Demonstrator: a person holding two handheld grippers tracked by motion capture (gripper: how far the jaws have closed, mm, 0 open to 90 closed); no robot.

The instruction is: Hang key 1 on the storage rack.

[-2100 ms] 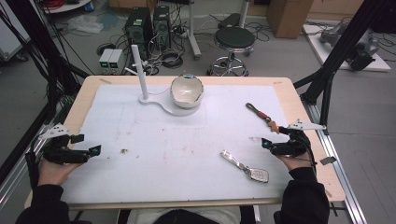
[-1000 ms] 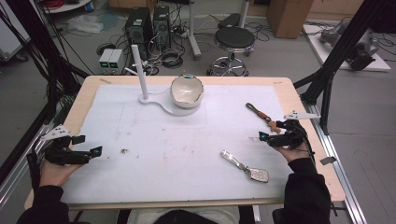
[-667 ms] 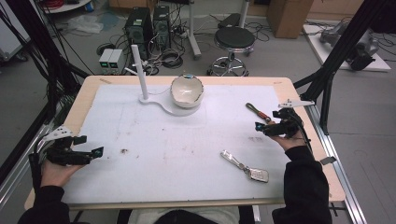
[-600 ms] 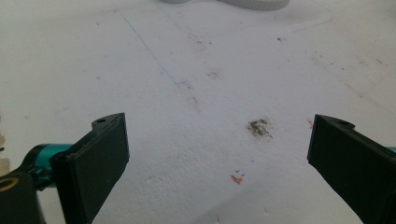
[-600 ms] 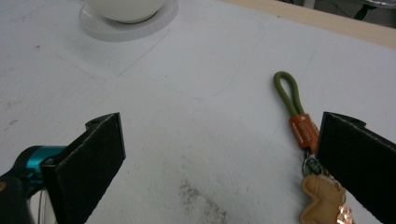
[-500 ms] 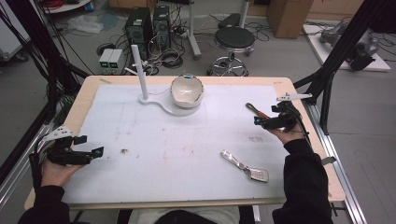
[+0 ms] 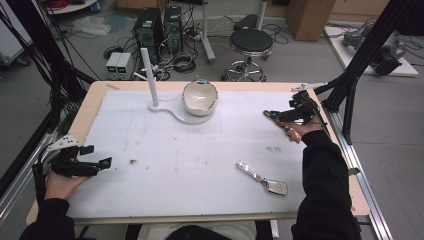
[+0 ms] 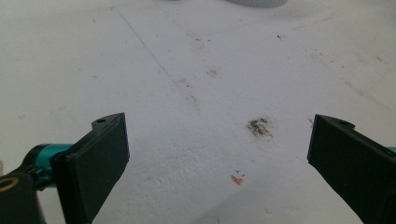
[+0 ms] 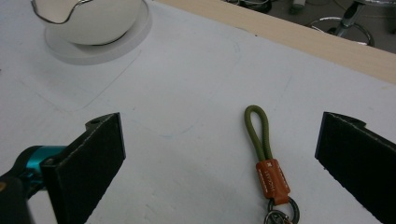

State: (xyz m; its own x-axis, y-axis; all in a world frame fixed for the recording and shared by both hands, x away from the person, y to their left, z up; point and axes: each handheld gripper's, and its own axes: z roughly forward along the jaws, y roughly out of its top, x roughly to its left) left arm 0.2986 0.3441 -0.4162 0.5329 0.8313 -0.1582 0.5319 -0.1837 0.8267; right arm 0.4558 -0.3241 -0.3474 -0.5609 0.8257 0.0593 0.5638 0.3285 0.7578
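Right hand-held gripper jaws wide, olive cord keychain, orange tab, metal ring

Left gripper low, fingers spread wide, right gripper reaching forward, fingers apart

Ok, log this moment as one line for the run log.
right gripper: open, over keychain strap, not gripping | left gripper: open, idle on table | bowl: on stand
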